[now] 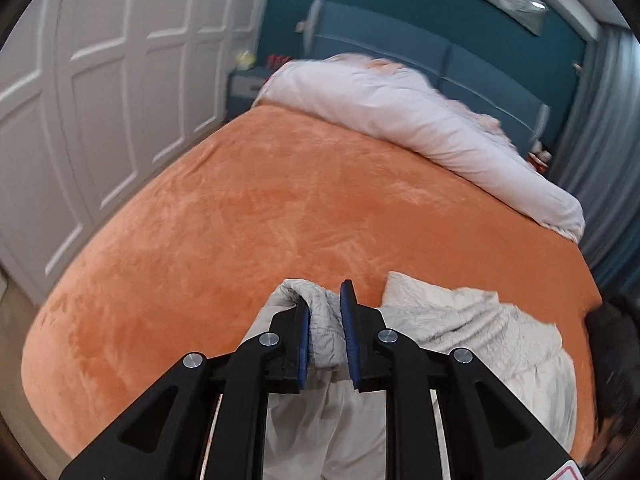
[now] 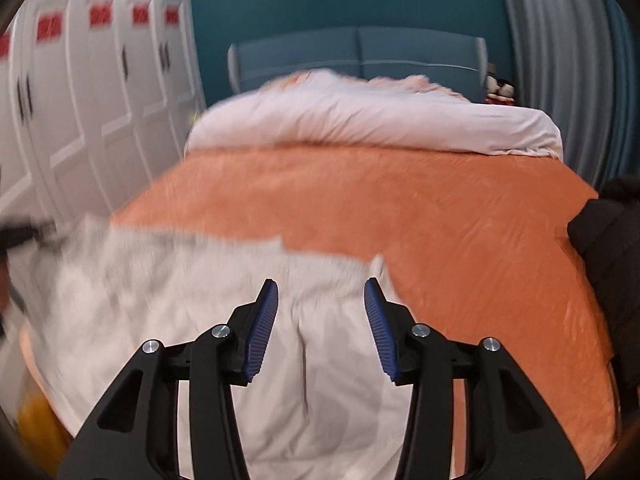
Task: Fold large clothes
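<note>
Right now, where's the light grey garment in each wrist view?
Left wrist: light grey garment at bottom centre to right on the orange bedspread; a bunched fold sits between the left gripper fingers.
Right wrist: light grey garment at lower left to centre, under the right gripper.
Shared landmark: white duvet by the headboard.

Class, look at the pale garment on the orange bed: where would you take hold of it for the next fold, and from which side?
Probably grip the garment at its far corner, coming from the near edge of the bed. That corner stands up thin and free, while the middle lies flat.
</note>
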{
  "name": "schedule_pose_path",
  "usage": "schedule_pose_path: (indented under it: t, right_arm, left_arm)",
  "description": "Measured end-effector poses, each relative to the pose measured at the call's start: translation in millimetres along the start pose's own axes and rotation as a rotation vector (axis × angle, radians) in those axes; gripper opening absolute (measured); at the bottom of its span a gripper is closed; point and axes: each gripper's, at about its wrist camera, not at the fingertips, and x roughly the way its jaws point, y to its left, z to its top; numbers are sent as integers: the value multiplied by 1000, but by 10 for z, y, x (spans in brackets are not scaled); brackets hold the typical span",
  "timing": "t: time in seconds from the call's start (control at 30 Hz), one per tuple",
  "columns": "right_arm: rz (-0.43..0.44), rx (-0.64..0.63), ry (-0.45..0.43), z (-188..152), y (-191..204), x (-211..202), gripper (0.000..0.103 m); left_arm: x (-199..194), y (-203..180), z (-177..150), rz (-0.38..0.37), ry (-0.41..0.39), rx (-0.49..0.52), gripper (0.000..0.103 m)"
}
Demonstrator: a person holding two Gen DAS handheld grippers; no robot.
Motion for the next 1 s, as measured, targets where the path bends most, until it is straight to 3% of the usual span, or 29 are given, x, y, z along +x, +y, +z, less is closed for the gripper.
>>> schedule_pose_path:
  t: [0.03, 0.07, 0.1, 0.13, 0.3, 0.37, 0.43, 0.47, 0.53, 0.57, 0.73, 0.83, 1.0]
  right_arm:
    - [12, 8, 25, -61, 13, 66, 44]
    - [28, 29, 49, -103, -7, 120, 44]
    - [38, 50, 71, -137, -18, 166, 44]
    - [37, 67, 95, -166, -55, 227, 44]
    - [-95, -7, 238, -417, -331, 489, 43]
    - [-101, 50, 259, -585, -649, 551, 53]
    - [-116, 149, 251, -631, -885, 482, 55]
    - [-129, 200, 232, -617, -971, 387, 55]
    - [-146, 210, 189, -543, -970, 239, 52]
    - [-150, 189, 158, -472, -906, 151, 52]
    - [-51, 134, 65, -67, -453, 82, 52]
    - [9, 115, 54, 148, -170, 273, 47]
    - [-5, 15, 127, 167, 244, 795, 46]
  left_arm:
    - [139, 64, 8, 15, 50, -39, 19]
    - [400, 129, 4, 41, 158, -49, 19]
    - [637, 156, -26, 75, 268, 3, 19]
    - [707, 173, -53, 95, 293, 46, 19]
    - [278, 316, 45, -56, 219, 78, 21]
    - [149, 359, 95, -97, 232, 82, 25]
    - [-107, 351, 159, 66, 132, 128, 62]
    - [-324, 375, 202, 176, 10, 161, 80]
    - [-607, 403, 256, 232, -143, 185, 80]
    - [-711, 382, 286, 234, -173, 186, 80]
    - [-610, -119, 94, 134, -188, 219, 80]
    - [-134, -557, -216, 102, -117, 254, 80]
    - [688, -1084, -655, 85, -10, 264, 80]
